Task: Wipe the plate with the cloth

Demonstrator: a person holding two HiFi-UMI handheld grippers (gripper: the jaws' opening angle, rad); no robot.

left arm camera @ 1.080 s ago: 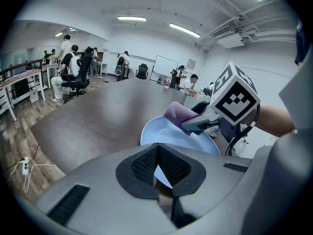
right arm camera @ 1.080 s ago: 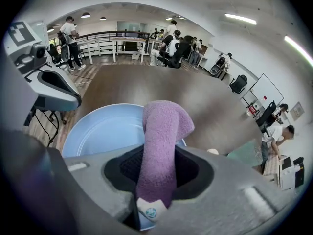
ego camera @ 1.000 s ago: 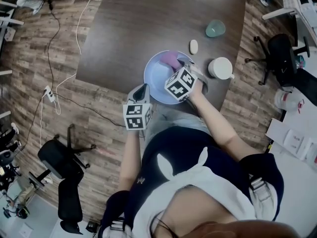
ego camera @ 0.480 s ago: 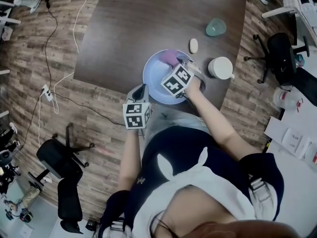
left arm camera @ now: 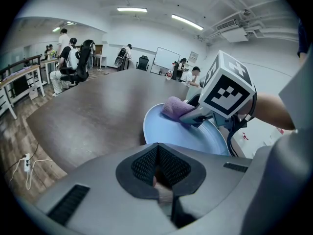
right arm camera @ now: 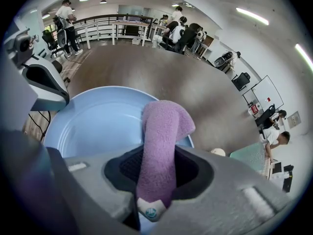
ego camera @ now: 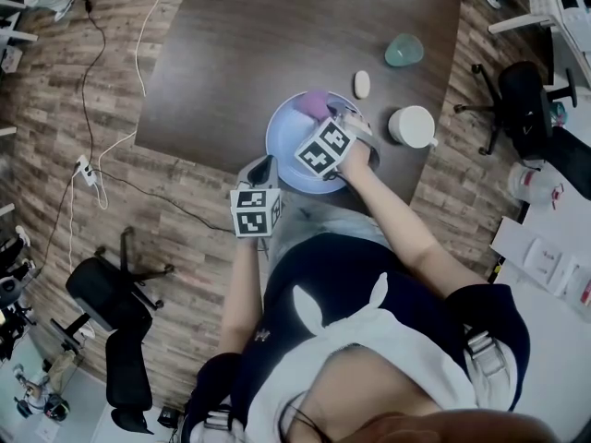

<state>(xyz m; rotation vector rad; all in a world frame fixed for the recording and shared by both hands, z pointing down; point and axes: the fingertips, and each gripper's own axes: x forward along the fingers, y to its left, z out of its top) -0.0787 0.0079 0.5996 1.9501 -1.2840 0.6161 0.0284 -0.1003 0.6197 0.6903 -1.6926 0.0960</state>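
Note:
A light blue plate [ego camera: 288, 141] sits near the front edge of the dark table. A purple cloth [ego camera: 316, 104] lies against its far rim, pinched in my right gripper [ego camera: 332, 113], which points steeply down. In the right gripper view the cloth [right arm camera: 164, 131] stands up between the jaws over the plate [right arm camera: 98, 121]. My left gripper [ego camera: 264, 167] is at the plate's near-left rim with its jaws closed. In the left gripper view the plate [left arm camera: 171, 131] runs in behind those jaws [left arm camera: 157, 153], so the gripped rim is hidden.
A white mug [ego camera: 411, 125] stands right of the plate, with a small white oval object [ego camera: 361, 84] and a teal bowl [ego camera: 402, 51] beyond it. The table's front edge runs just under the plate. Office chairs [ego camera: 111, 303] and cables lie on the wooden floor.
Both grippers have sunk a little. The right gripper's marker cube has shifted slightly left over the plate, with the cloth still on the far rim.

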